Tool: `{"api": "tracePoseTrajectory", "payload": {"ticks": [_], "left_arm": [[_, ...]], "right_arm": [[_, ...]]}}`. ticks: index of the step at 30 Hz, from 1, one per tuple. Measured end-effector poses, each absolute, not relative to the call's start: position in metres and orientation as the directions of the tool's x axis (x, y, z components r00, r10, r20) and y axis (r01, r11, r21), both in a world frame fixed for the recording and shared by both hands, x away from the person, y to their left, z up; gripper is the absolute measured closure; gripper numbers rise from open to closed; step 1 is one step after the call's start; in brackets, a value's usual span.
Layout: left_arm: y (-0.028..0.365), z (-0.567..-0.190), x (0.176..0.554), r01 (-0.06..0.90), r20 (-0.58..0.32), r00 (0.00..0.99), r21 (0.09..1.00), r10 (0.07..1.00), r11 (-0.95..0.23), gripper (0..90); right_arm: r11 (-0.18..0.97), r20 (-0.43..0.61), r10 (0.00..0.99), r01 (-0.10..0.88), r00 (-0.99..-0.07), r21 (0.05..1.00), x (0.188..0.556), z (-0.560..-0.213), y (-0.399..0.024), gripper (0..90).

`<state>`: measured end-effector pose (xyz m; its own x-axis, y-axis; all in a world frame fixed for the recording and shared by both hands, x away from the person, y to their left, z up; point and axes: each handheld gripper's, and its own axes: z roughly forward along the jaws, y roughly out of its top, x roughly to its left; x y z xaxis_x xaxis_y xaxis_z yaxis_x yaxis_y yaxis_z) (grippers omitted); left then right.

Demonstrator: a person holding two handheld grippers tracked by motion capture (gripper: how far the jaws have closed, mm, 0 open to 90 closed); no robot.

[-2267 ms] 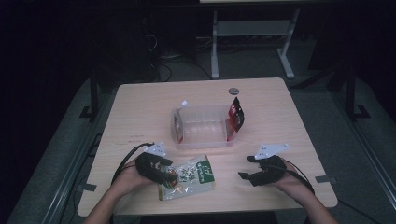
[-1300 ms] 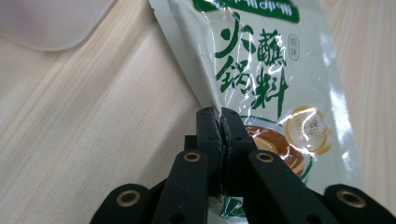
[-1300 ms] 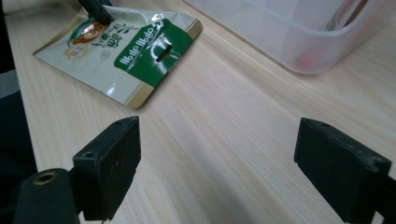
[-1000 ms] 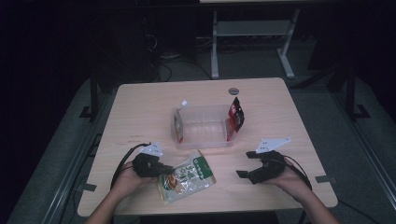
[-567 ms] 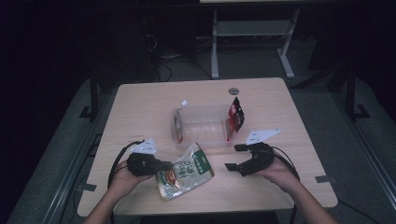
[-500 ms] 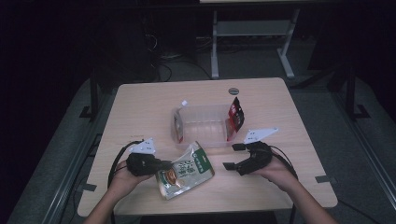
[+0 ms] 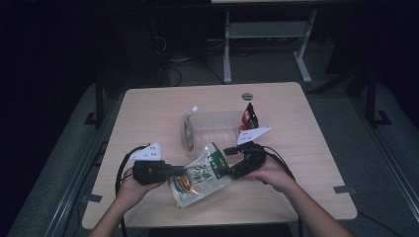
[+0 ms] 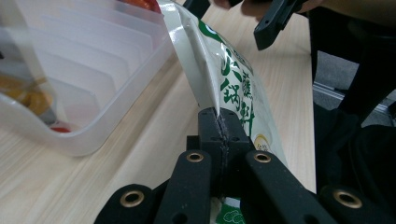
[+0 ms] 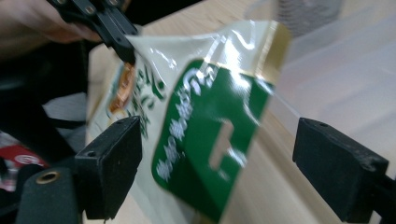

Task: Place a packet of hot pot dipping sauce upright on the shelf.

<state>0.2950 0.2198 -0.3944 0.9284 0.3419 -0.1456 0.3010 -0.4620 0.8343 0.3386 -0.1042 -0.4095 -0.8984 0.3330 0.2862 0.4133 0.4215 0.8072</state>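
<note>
My left tongs [image 8: 219, 122] pinch one edge of the snack bag [image 7: 200, 174], lifted off the table [image 7: 316, 148] near the clear bin [image 7: 213, 130]. Right tongs [image 9: 217, 172] gape around its green top. Light, floppy, slick film; I'd grip the flat sealed edge.

Cream pouch [image 7: 200, 177] with green band and green lettering. Clear plastic bin [image 7: 213, 129]; pale wood table [image 7: 306, 148]. Black grippers.

Wooden table [image 7: 148, 113] (clear bin [image 7: 217, 132] atop)
</note>
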Motion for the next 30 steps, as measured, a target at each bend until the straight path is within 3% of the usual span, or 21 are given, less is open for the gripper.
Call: {"api": "tracePoseTrajectory", "payload": {"ticks": [9, 10, 13, 22, 30], "left_arm": [[0.2149, -0.3906, 0.2906, 0.275, -0.137, 0.938, 0.855, 0.32, -0.44, 90.0], [0.2147, -0.3904, 0.2902, 0.273, -0.137, 0.937, 0.86, 0.321, -0.431, 90.0], [0.2145, -0.3898, 0.29, 0.27, -0.135, 0.938, 0.861, 0.319, -0.431, 90.0], [0.2157, -0.3914, 0.2913, 0.27, -0.133, 0.936, 0.868, 0.327, -0.417, 90.0], [0.2185, -0.3936, 0.2938, 0.275, -0.137, 0.933, 0.869, 0.332, -0.411, 89.9]], "right_arm": [[0.437, 0.344, 0.261, 0.428, -0.902, 0.791, 0.3383, -0.4171, -0.0965, 25.0], [0.432, 0.366, 0.245, 0.439, -0.898, 0.788, 0.3386, -0.4175, -0.0973, 31.1], [0.429, 0.382, 0.231, 0.446, -0.895, 0.786, 0.3394, -0.4181, -0.0974, 35.2], [0.421, 0.433, 0.16, 0.458, -0.887, 0.783, 0.3395, -0.4177, -0.0979, 67.4], [0.431, 0.432, 0.119, 0.438, -0.894, 0.789, 0.337, -0.4151, -0.0959, 83.9]]}}
